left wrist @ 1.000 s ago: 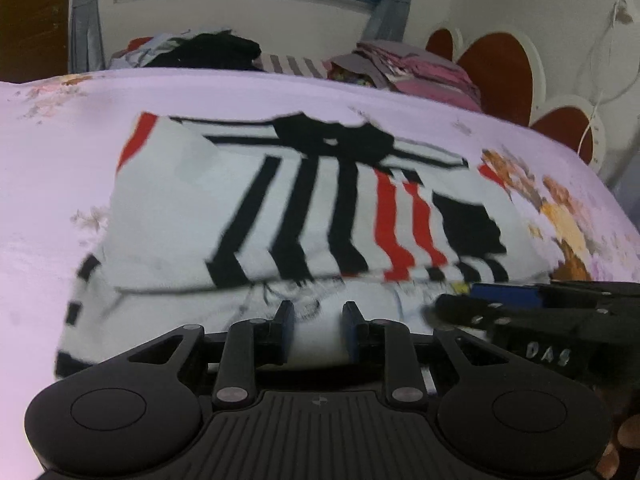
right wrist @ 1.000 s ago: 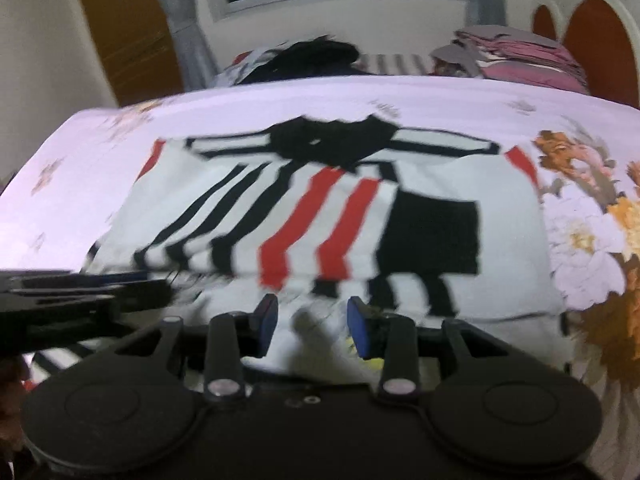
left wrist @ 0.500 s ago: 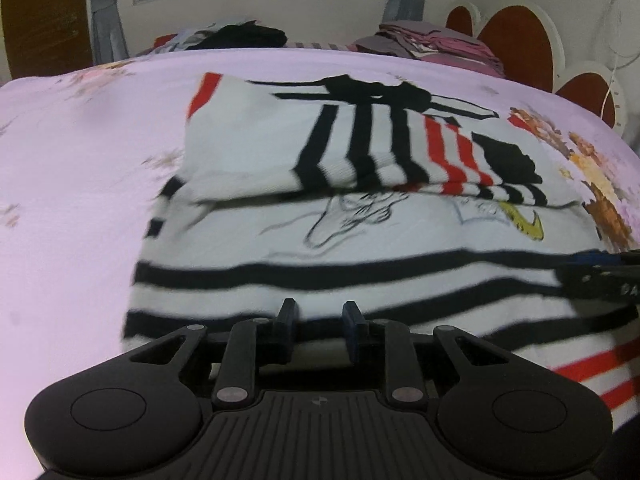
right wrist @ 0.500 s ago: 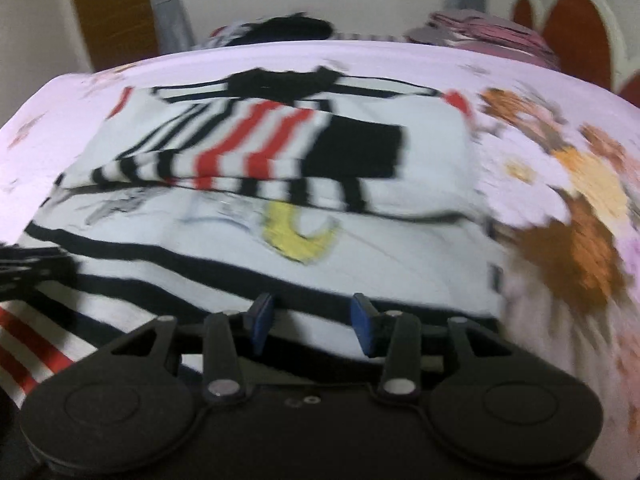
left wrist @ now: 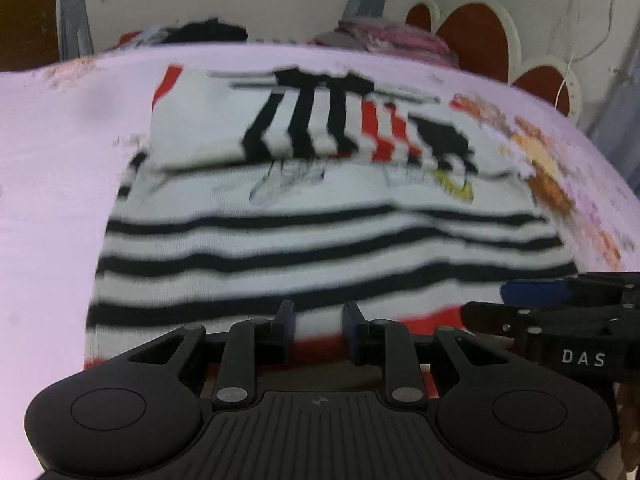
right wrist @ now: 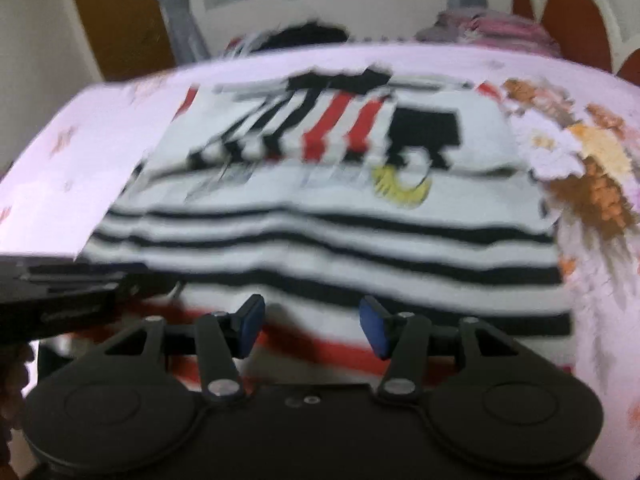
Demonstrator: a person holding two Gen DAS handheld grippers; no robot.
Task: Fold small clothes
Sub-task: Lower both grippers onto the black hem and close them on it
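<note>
Here, striped shirt [left wrist: 320, 216] covers pink bedsheet [left wrist: 52, 184].

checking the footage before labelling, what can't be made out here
- Striped shirt near hem: both views, hidden behind the gripper bodies.
- Drawing on its chest: motion blur, unreadable.
- Left gripper, right gripper: jaws apart; fabric contact unclear.
- Clothes pile: blurred.

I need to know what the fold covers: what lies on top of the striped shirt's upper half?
The folded sleeves lie across the striped shirt, partly hiding its printed drawing. What's beneath them is covered.
</note>
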